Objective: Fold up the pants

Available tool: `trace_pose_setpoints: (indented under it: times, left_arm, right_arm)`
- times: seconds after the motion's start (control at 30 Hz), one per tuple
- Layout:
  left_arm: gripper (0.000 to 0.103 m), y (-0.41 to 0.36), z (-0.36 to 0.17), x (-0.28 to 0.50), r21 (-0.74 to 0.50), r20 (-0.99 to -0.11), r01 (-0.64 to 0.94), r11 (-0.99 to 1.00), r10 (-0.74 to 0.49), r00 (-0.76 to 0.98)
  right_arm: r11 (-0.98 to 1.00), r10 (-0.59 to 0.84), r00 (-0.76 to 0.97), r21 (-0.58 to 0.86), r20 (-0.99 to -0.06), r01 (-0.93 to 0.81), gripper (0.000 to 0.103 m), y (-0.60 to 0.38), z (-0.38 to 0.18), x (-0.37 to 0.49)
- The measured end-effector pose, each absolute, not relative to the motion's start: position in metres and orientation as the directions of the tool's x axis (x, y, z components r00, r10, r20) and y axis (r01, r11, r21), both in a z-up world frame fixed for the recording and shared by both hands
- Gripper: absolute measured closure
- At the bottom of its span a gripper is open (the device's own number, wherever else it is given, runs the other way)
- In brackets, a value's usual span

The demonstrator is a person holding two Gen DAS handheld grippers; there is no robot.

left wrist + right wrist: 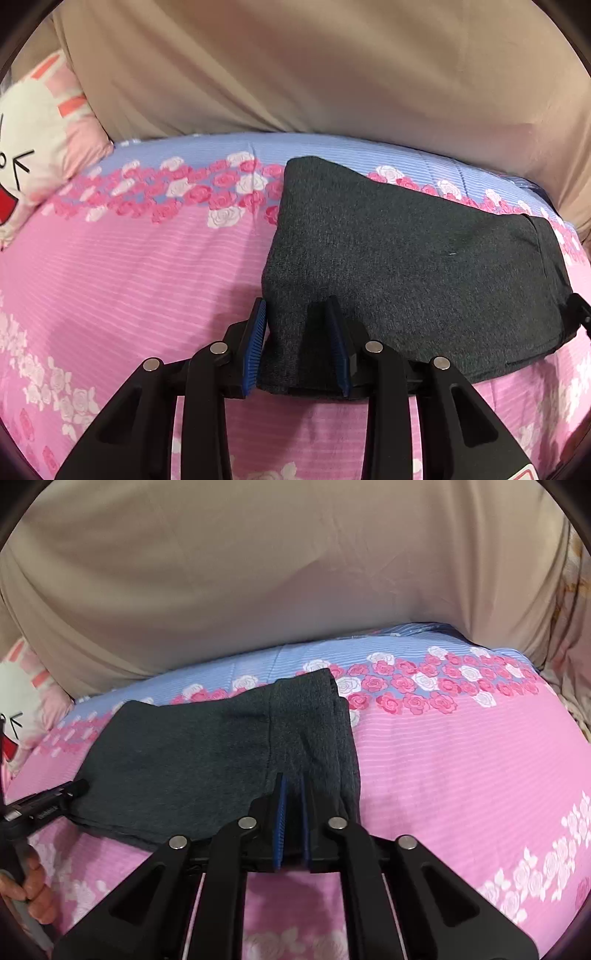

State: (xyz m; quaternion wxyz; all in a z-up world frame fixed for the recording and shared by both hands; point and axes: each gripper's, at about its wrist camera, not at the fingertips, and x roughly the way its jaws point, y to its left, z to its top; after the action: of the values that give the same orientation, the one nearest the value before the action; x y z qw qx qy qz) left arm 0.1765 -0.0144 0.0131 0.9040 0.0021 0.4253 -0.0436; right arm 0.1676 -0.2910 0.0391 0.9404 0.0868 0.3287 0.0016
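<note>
Dark grey pants [406, 258] lie folded into a compact stack on the pink flowered bedsheet [129, 277]. My left gripper [297, 306] is open, its blue pads either side of the stack's near left corner. In the right wrist view the pants [203, 760] lie at centre left. My right gripper [291, 781] is shut on the near edge of the pants by the waistband end [321, 716]. The left gripper's tip [70, 788] shows at the stack's left edge, and the right gripper's tip [578, 310] shows at the right edge of the left wrist view.
A white and pink rabbit cushion [40, 147] lies at the far left of the bed. A beige padded headboard or wall [295, 66] rises behind the bed. A hand [33, 882] grips the left handle at lower left.
</note>
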Motion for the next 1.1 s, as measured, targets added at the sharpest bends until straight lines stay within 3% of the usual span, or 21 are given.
trace_pose_setpoints:
  times: [0.1, 0.37, 0.73, 1.0, 1.1]
  left_arm:
    - [0.072, -0.015, 0.009, 0.171, -0.021, -0.763, 0.078, 0.997, -0.066, 0.643]
    - [0.058, -0.019, 0.007, 0.151, 0.067, -0.715, 0.053, 0.996, 0.011, 0.699]
    - [0.049, -0.007, 0.012, 0.126, 0.032, -0.685, 0.042, 0.999, -0.008, 0.729]
    - [0.048, -0.003, 0.012, 0.114, 0.028, -0.689, 0.031, 0.999, -0.003, 0.724]
    - [0.036, -0.004, 0.013, 0.110, 0.044, -0.682, 0.023, 0.999, 0.013, 0.731]
  right_arm:
    - [0.981, 0.054, 0.790, 0.180, -0.611, 0.072, 0.096, -0.294, 0.035, 0.156]
    - [0.983, 0.028, 0.806, 0.164, -0.591, 0.086, 0.095, -0.290, 0.029, 0.138]
    - [0.980, 0.034, 0.816, 0.181, -0.578, 0.087, 0.093, -0.286, 0.029, 0.108]
    - [0.983, 0.022, 0.825, 0.163, -0.565, 0.085, 0.074, -0.278, 0.031, 0.092]
    - [0.985, 0.018, 0.829, 0.150, -0.560, 0.080, 0.069, -0.274, 0.032, 0.088]
